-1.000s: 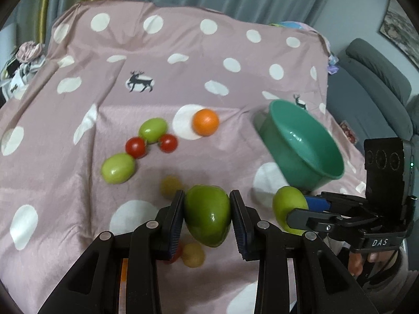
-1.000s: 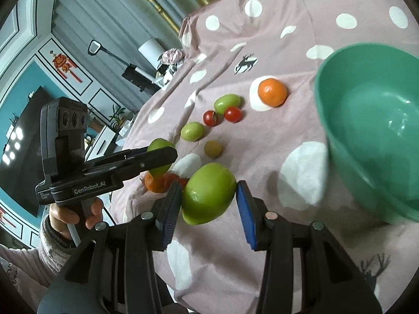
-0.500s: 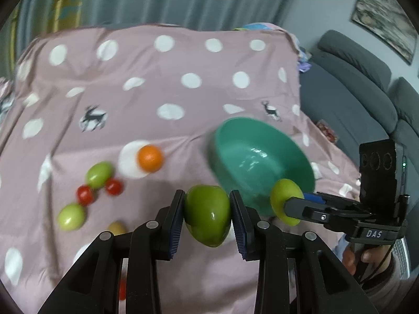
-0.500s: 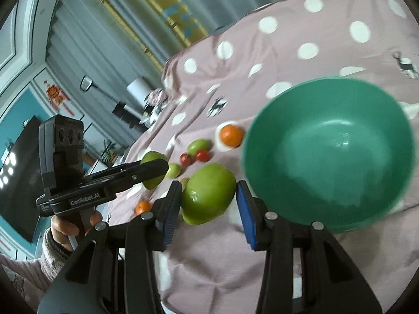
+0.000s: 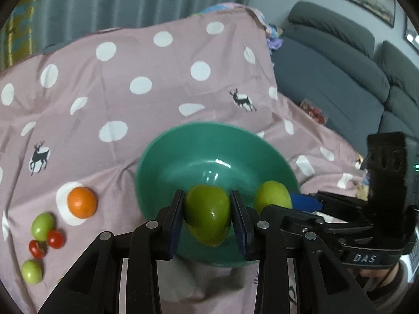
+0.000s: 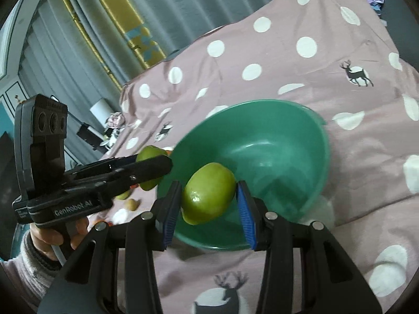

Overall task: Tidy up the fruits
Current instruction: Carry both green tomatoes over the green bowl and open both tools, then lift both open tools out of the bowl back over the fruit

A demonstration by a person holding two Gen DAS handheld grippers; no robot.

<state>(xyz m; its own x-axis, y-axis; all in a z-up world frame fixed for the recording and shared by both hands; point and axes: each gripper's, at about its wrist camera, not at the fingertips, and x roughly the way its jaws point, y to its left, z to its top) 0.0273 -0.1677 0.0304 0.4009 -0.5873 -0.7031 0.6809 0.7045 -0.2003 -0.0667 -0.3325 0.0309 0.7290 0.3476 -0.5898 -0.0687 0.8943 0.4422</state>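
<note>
The green fruit (image 5: 207, 214) in the left hand-held gripper (image 5: 207, 216), clamped at its widest middle, looks firm, smooth, slippery.

Left wrist view: close behind own jaws, angled down over green bowl (image 5: 157, 162) toward curtain and grey sofa (image 5: 327, 78). Right wrist view: likewise close, tilted, facing bowl and, it seems, a window wall at far left. Shared by both: bowl, spotted cloth (image 6: 288, 65), and the opposite gripper, seen side-on.
</note>
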